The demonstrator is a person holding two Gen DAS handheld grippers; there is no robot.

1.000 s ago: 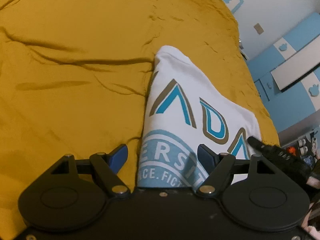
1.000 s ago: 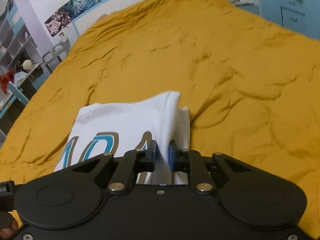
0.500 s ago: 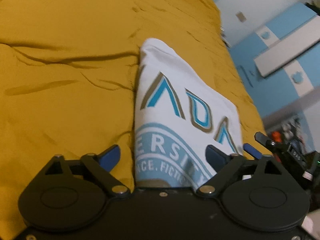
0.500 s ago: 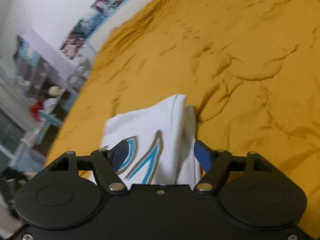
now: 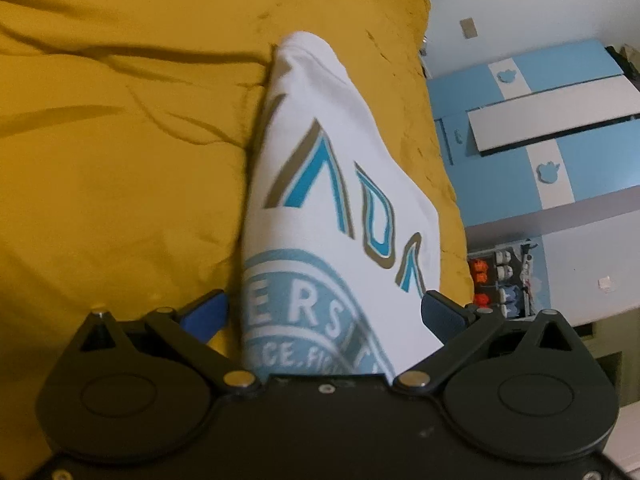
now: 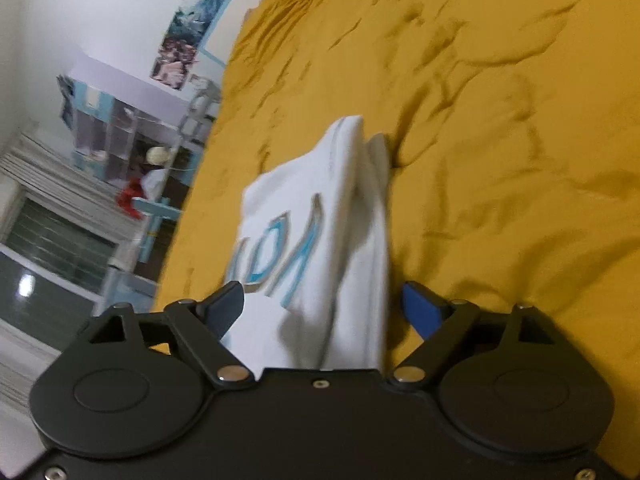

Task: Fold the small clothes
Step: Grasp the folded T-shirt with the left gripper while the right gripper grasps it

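A folded white T-shirt with blue and tan lettering and a light-blue round print lies on the mustard-yellow bed cover. My left gripper is open, its blue pads spread either side of the shirt's near end. In the right wrist view the same shirt lies folded in layers on the cover. My right gripper is open, its pads wide apart around the shirt's near edge. Neither gripper holds cloth.
The bed cover is wrinkled and spreads far beyond the shirt. A blue-and-white wardrobe stands past the bed's right edge. A shelf unit and chair stand beyond the bed's left edge, below posters on the wall.
My right gripper has opened and let go of the shirt's folded edge. My left gripper stayed open and spread wider. Both views have tilted.
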